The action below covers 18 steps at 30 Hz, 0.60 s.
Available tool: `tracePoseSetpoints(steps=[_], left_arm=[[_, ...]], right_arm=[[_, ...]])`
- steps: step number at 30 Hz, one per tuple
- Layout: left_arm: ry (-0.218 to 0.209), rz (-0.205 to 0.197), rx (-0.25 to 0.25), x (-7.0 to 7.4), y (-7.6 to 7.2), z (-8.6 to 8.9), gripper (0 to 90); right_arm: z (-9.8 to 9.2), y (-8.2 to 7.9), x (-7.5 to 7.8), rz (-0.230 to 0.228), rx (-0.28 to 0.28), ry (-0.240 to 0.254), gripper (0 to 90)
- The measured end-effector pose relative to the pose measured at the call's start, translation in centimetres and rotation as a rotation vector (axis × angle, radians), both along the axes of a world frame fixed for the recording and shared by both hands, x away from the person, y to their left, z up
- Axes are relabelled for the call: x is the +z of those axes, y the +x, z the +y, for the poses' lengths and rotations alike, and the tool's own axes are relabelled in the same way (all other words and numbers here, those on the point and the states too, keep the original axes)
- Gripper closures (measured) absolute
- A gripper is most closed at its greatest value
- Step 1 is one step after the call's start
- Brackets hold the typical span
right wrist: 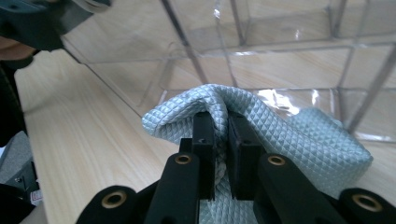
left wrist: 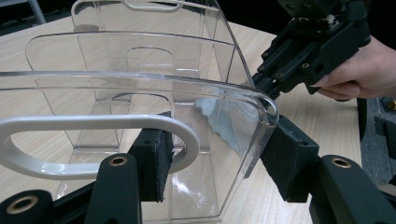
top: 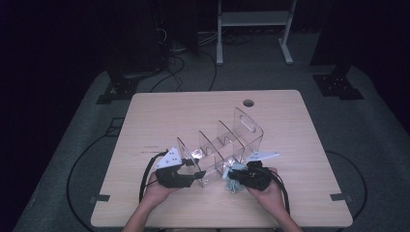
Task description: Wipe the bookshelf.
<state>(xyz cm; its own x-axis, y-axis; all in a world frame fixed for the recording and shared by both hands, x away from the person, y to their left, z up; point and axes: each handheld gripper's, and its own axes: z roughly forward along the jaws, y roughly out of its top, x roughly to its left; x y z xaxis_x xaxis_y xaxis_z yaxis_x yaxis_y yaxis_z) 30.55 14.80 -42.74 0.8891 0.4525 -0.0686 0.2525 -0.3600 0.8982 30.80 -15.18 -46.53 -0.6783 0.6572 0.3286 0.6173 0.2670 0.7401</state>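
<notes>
Overhead, a clear organizer (top: 225, 145) is lying diagonally on the table (top: 290, 121), being flanked by both grippers. Closer, its near end wall (left wrist: 224, 121) is being clamped by the left gripper (left wrist: 219, 163). Finally, a cloth (right wrist: 261, 126) is being pinched by the right gripper (right wrist: 222, 140) just beside the organizer's side wall.

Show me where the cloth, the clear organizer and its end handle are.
cloth (right wrist: 299, 135): right gripper view, on its quilted fold right of the fingers.
clear organizer (top: 227, 140): high view, on a middle divider.
end handle (left wrist: 93, 122): left gripper view, on the white loop's upper bar.
</notes>
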Motion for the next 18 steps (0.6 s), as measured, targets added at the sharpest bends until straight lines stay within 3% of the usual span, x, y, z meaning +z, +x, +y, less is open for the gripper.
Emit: tracePoseSetpoints(steps=[2,5,9,15,16,18], left_arm=[[-0.001,0.001,0.003,0.0,0.0,0.0,45.9],[-0.003,0.001,0.004,0.0,0.0,0.0,45.9],[0.005,0.001,0.001,0.1,-0.1,0.0,46.0],[0.0,0.003,0.001,0.1,0.0,0.0,45.9],[0.0,0.004,0.001,0.1,0.0,0.0,46.0],[0.003,0.003,-0.001,0.1,0.0,0.0,46.0]], right_arm=[[-0.5,0.1,0.1,0.014,-0.014,0.028,82.3],[-0.7,-0.5,0.9,-0.009,-0.007,0.053,82.3],[-0.6,-0.7,1.2,-0.047,-0.004,-0.004,82.3],[-3.3,0.0,1.4,-0.003,-0.076,0.078,82.3],[-3.4,0.0,1.4,-0.004,-0.074,0.079,82.3],[-3.5,0.1,1.6,-0.028,-0.085,0.037,82.3]])
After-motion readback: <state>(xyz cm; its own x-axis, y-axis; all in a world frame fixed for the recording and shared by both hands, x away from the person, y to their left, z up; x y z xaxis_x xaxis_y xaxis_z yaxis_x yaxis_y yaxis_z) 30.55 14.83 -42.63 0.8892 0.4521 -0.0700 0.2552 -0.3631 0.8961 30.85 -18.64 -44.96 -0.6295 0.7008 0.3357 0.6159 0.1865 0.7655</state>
